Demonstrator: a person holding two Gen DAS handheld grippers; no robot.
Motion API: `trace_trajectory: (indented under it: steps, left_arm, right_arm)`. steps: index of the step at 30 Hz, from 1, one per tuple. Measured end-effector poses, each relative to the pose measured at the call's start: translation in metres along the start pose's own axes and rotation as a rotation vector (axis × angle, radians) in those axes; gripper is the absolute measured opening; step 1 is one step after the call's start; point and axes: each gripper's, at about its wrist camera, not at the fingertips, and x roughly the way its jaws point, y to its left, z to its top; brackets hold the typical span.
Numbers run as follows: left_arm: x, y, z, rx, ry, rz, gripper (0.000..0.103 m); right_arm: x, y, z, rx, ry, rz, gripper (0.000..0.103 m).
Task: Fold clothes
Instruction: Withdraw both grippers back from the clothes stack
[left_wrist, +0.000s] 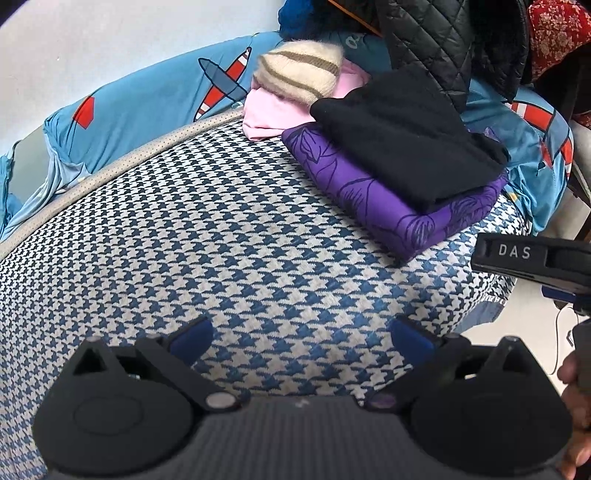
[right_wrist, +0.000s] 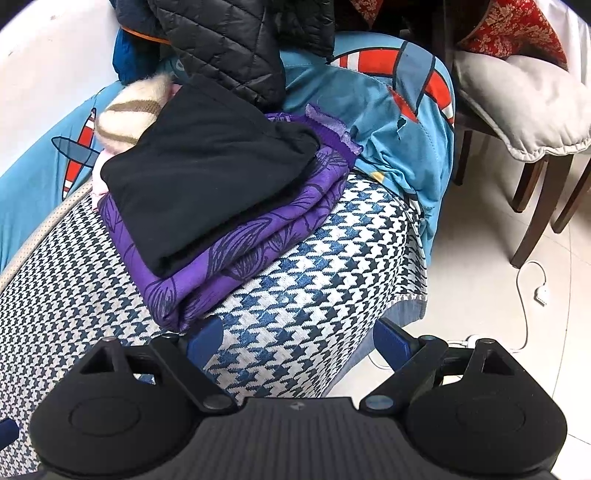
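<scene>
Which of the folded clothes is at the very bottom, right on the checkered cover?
The purple flower-print cloth. It lies flat on the checkered cover, and the folded black garment sits on top of it.

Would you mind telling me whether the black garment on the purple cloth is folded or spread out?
Folded. The black garment lies as a compact layered rectangle with a thick doubled edge, stacked on the folded purple cloth.
</scene>
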Motion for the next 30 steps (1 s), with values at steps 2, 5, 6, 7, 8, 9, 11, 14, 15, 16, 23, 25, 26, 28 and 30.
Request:
trace_trajectory:
  steps: [2, 5, 6, 7, 8, 9, 11, 14, 15, 16, 23, 25, 26, 28, 30]
  left_arm:
    - [-0.0001, -0.0003, 0.0003, 0.001, -0.001, 0.001, 0.103]
    - [0.0001, -0.0001, 0.0005, 0.001, -0.001, 0.000, 0.103]
    - [-0.0003, -0.0004, 0.0002, 0.001, -0.002, 0.001, 0.103]
    - [-0.0004, -0.0004, 0.0001, 0.001, -0.002, 0.001, 0.103]
    - [-0.0005, -0.0001, -0.0003, 0.002, -0.002, 0.001, 0.103]
    - [-0.0007, 0.0001, -0.0005, 0.002, -0.003, 0.000, 0.103]
    - [-0.0014, 0.0000, -0.0004, 0.004, -0.006, 0.000, 0.103]
    - [-0.0024, 0.0009, -0.0004, 0.006, -0.008, 0.001, 0.103]
    - [-0.0028, 0.0009, -0.0005, 0.005, -0.009, 0.001, 0.103]
    - [-0.0031, 0.0008, -0.0008, 0.005, -0.010, 0.000, 0.103]
    - [-0.0035, 0.0005, -0.0012, 0.005, -0.010, 0.003, 0.103]
    - [-0.0025, 0.0004, -0.0016, 0.007, -0.005, 0.002, 0.103]
    - [-0.0021, 0.0005, -0.0020, 0.007, -0.003, 0.002, 0.103]
    - [-0.0003, 0.0017, -0.0024, 0.004, 0.003, 0.001, 0.103]
    - [0.0009, 0.0033, -0.0022, -0.003, 0.005, 0.003, 0.103]
  right_arm:
    - [-0.0002, 0.0010, -0.0003, -0.004, 0.000, 0.001, 0.088]
    - [-0.0002, 0.0029, -0.0005, -0.013, 0.002, 0.001, 0.088]
    - [-0.0003, 0.0036, -0.0004, -0.015, 0.002, 0.000, 0.088]
    - [-0.0003, 0.0042, -0.0004, -0.017, 0.002, 0.000, 0.088]
    - [-0.0002, 0.0045, -0.0006, -0.019, 0.003, 0.000, 0.088]
    - [-0.0001, 0.0047, -0.0006, -0.020, 0.004, 0.000, 0.088]
    - [0.0002, 0.0046, -0.0006, -0.020, 0.005, -0.002, 0.088]
    - [0.0003, 0.0044, -0.0003, -0.018, 0.006, -0.002, 0.088]
    - [0.0004, 0.0045, -0.0003, -0.019, 0.007, -0.002, 0.088]
    - [0.0004, 0.0047, -0.0005, -0.021, 0.007, -0.003, 0.088]
    - [0.0000, 0.0058, -0.0008, -0.025, 0.008, -0.003, 0.088]
    - [-0.0003, 0.0060, -0.0011, -0.024, 0.009, -0.003, 0.088]
    - [-0.0003, 0.0061, -0.0012, -0.024, 0.010, -0.003, 0.088]
    - [-0.0009, 0.0051, -0.0006, -0.018, 0.005, 0.003, 0.088]
    - [-0.0023, 0.0033, 0.0001, -0.007, -0.007, 0.014, 0.088]
